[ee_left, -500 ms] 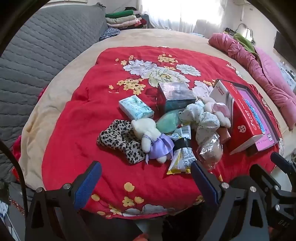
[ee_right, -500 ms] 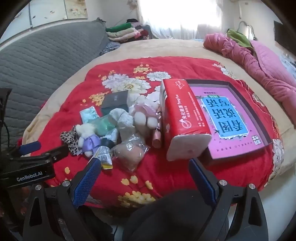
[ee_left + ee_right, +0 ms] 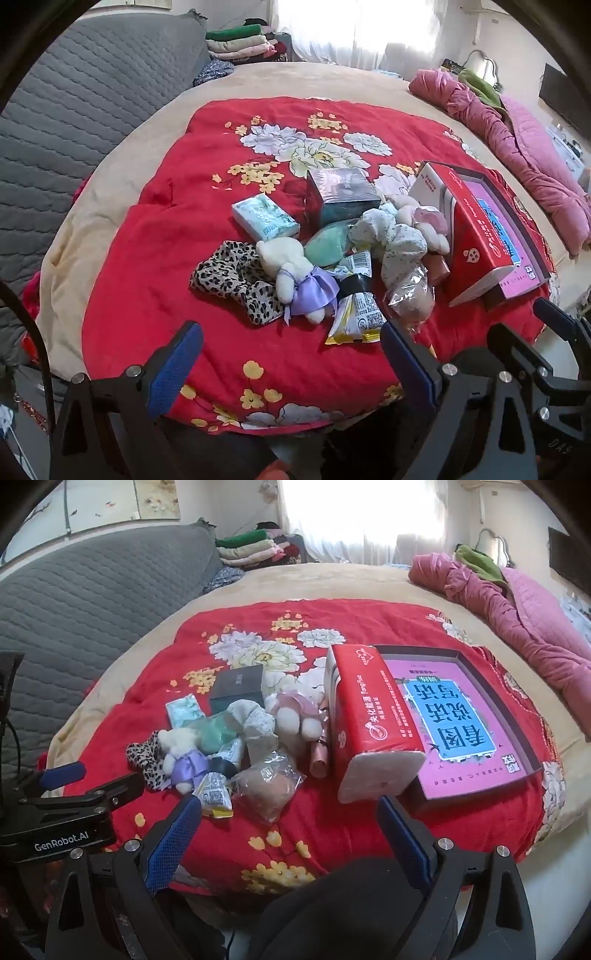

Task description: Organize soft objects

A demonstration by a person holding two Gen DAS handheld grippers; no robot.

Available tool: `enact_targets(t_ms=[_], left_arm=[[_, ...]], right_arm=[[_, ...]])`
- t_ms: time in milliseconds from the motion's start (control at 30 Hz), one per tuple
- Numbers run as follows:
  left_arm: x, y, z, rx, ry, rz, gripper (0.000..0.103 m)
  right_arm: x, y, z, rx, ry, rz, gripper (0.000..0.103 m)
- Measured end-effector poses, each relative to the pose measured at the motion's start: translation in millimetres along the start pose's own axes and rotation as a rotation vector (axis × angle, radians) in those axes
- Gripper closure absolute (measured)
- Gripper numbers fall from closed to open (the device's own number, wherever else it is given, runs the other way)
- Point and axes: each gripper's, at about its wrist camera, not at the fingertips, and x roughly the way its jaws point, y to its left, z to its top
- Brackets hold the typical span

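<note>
A heap of small things lies on the red flowered quilt (image 3: 155,258): a leopard-print scrunchie (image 3: 236,280), a white plush bear with a purple bow (image 3: 291,273), a pale floral scrunchie (image 3: 391,236), a pink-and-white plush (image 3: 295,716), a mint pouch (image 3: 328,243), a small tissue pack (image 3: 264,219), snack packets (image 3: 356,310) and a clear bag (image 3: 267,786). A red tissue pack (image 3: 365,720) leans on a box lid. My left gripper (image 3: 291,354) hovers open before the heap, nothing between its fingers. My right gripper (image 3: 290,827) is open too, in front of the red pack.
A shallow box with a pink-and-blue printed sheet (image 3: 469,723) sits right of the heap, a dark box (image 3: 341,195) behind it. A grey quilted sofa back (image 3: 74,110) rises at the left, folded clothes (image 3: 240,44) at the far end, a pink duvet (image 3: 517,147) along the right.
</note>
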Motion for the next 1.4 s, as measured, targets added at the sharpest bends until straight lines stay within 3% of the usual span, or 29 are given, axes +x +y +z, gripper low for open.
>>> enact_targets(t_ms=[1400], left_arm=[[-6.1, -4.5, -4.0, 0.006, -0.012, -0.013, 0.006]], right_arm=[[-2.1, -1.1, -1.0, 0.003, 0.003, -0.018, 0.007]])
